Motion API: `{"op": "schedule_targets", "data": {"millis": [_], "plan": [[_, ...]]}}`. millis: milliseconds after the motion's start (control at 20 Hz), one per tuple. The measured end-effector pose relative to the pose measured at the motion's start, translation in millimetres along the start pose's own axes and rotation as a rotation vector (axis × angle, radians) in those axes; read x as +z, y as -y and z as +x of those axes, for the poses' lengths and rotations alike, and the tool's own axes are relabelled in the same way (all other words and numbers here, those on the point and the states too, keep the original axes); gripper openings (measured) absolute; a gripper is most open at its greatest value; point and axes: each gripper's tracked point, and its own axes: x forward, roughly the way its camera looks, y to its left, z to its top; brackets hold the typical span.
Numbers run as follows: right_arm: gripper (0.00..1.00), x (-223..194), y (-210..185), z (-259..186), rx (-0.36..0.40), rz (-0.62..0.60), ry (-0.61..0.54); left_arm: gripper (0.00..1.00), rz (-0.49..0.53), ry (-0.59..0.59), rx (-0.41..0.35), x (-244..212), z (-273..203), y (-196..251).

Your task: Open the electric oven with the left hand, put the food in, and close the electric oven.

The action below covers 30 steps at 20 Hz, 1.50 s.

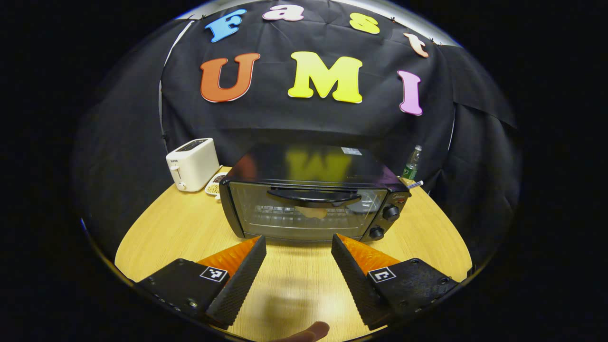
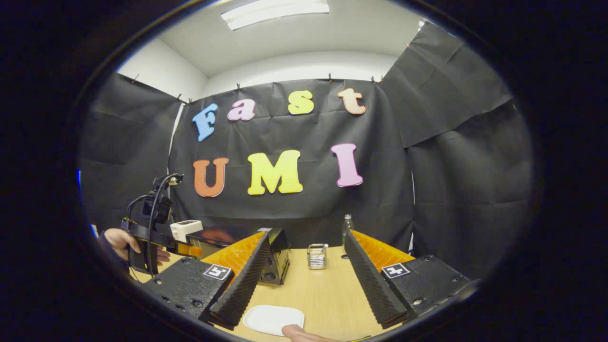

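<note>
Oven [image 1: 311, 194] sat shut on tabletop [image 1: 294, 285], straight ahead of my left gripper [image 1: 298, 247]; fingers spread, empty. Door handle [image 1: 316, 195] ran crosswise. Right gripper [image 2: 304, 247] open too, farther off.

In the left gripper view, the electric oven [image 1: 311, 197] is standing in the middle of the counter [image 1: 166, 228], with the toaster [image 1: 192, 164] behind it to the left and a small dish [image 1: 214, 184] lying between them. A bottle [image 1: 411, 164] is standing behind the oven's right corner. In the right gripper view, a plate [image 2: 274, 319] is lying near the front edge, and a glass jar [image 2: 317, 256] is standing farther back, right of the oven.
</note>
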Motion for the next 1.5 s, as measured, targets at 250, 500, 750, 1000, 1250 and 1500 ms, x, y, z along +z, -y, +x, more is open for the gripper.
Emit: {"op": "schedule_targets", "data": {"millis": [250,500,750,1000,1250,1500], "plan": [[0.96,20.7,-14.6,-23.8,0.0,-0.033,0.025,0.92,0.012,0.141,-0.025,32.1,-66.6,-0.6],[0.97,41.7,-24.7,-54.8,-0.024,-0.071,0.062,0.92,0.024,0.313,-0.032,69.5,-148.8,1.1],[0.97,51.8,-37.8,-95.1,-0.034,-0.063,0.04,0.91,0.047,0.481,-0.045,90.8,-237.8,2.6],[0.97,72.8,-45.8,-133.1,-0.056,-0.043,0.054,0.91,0.066,0.535,-0.071,69.7,-285.8,6.8],[0.97,78.4,-68.2,-141.6,-0.016,-0.102,0.05,0.93,0.032,0.539,-0.005,55.2,-299.5,-26.1],[0.97,60.6,-69.1,-127.4,-0.006,-0.097,0.014,0.94,0.023,0.535,0.001,49.4,-295.8,-37.3]]}}
